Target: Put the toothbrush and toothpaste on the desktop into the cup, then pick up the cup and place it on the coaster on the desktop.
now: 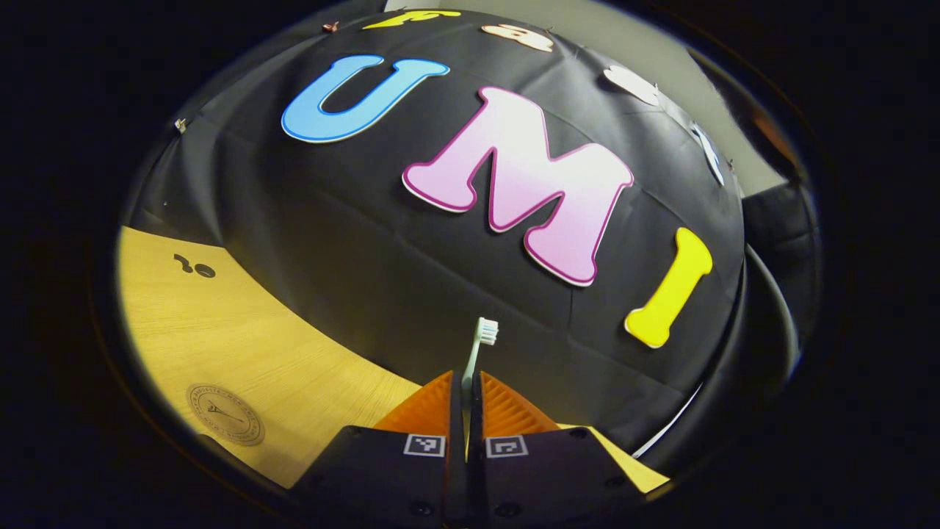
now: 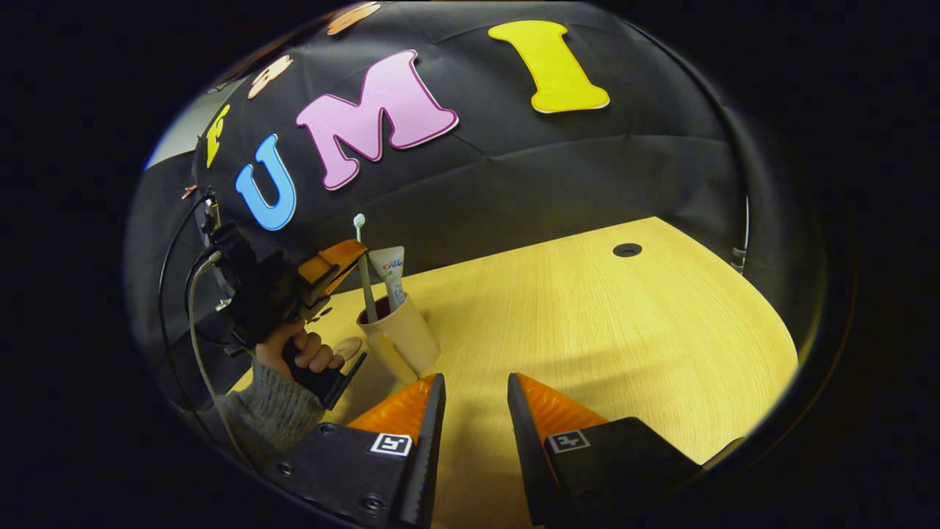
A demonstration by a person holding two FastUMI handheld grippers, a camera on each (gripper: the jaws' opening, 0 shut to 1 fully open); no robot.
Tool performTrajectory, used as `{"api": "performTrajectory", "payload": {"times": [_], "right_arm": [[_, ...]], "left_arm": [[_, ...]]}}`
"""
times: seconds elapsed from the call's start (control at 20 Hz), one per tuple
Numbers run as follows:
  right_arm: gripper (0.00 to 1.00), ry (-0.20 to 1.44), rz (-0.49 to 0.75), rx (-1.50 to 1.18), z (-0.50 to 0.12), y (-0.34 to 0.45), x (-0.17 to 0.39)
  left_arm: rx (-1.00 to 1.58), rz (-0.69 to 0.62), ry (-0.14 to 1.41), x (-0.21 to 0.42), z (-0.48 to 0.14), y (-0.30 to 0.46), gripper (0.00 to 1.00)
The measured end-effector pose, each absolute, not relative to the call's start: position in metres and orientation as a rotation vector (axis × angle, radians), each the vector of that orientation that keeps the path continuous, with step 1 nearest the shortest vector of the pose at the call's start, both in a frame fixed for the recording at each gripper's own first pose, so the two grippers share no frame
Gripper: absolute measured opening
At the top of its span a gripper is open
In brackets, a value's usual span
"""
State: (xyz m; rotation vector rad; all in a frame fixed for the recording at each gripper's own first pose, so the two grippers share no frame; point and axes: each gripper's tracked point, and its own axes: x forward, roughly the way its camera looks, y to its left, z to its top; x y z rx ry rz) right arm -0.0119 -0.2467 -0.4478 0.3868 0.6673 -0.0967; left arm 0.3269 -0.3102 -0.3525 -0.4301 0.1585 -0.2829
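Left gripper (image 1: 465,389): jaws pinching the toothbrush (image 1: 481,339) by its handle, both fingers pressed to it; the bristle head stands above the fingertips against the booth wall. In the right gripper view this gripper (image 2: 351,258) sits at the left, carried by a hand (image 2: 297,351) in a grey knit sleeve (image 2: 273,416); the toothbrush (image 2: 363,273) hangs upright from it with its lower end inside the cup (image 2: 400,334).

Cup: upright on the tabletop (image 2: 587,323); toothpaste (image 2: 391,276) stands in it, leaning just beside the toothbrush.

Coaster (image 1: 225,414): flat on the tabletop (image 1: 242,345) at lower left of the left gripper view; in the right gripper view it (image 2: 346,347) lies near the cup, not touching it as far as can be told.

Right gripper (image 2: 474,393): jaws spread, nothing between them, held above bare tabletop near the cup.
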Motion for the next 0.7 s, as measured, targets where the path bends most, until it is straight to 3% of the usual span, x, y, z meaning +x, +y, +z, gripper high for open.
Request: {"api": "performTrajectory", "payload": {"times": [0.3, 0.35, 0.4, 0.45, 0.5, 0.7], "right_arm": [[0.52, 0.675, -0.111, 0.386, -0.451, -0.248, -0.013], [0.42, 0.674, -0.113, 0.385, -0.452, -0.249, -0.013], [0.52, 0.676, -0.112, 0.385, -0.453, -0.248, -0.013], [0.42, 0.676, -0.114, 0.385, -0.453, -0.247, -0.012], [0.52, 0.674, -0.117, 0.384, -0.452, -0.248, -0.012], [0.57, 0.673, -0.122, 0.382, -0.449, -0.246, -0.010]], "left_arm": [[-0.367, -0.257, 0.157, 0.318, -0.367, -0.302, 0.08], [-0.356, -0.250, 0.158, 0.318, -0.369, -0.300, 0.09], [-0.347, -0.248, 0.164, 0.316, -0.373, -0.300, 0.11], [-0.339, -0.246, 0.173, 0.312, -0.376, -0.298, 0.11], [-0.333, -0.245, 0.185, 0.309, -0.380, -0.297, 0.12], [-0.311, -0.267, 0.223, 0.292, -0.389, -0.296, 0.13]]}}
